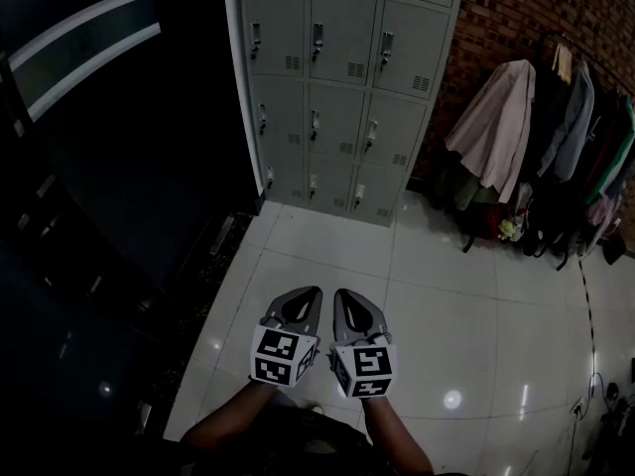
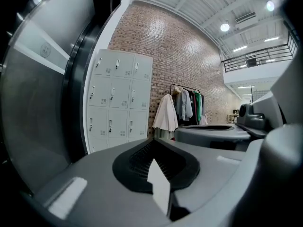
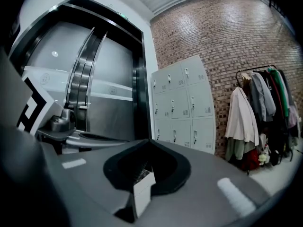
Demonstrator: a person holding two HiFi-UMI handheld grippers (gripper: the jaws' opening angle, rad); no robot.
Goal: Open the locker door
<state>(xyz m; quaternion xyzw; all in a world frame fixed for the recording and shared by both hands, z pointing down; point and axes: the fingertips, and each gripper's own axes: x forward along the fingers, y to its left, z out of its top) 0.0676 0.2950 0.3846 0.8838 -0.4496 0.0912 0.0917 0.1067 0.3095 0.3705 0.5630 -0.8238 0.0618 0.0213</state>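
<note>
A bank of grey lockers stands against the far wall, and every door I can see is closed, each with a small latch handle. My left gripper and right gripper are held side by side low over the white tiled floor, pointing toward the lockers and well short of them. Both have their jaws together with nothing between them. In the left gripper view the lockers lie ahead beyond the closed tip of the left gripper. From the right gripper the lockers show slightly right of centre.
A dark lift door fills the left side beside the lockers. A clothes rack with hanging coats stands at the right against the brick wall. Cables lie on the tiled floor at the far right.
</note>
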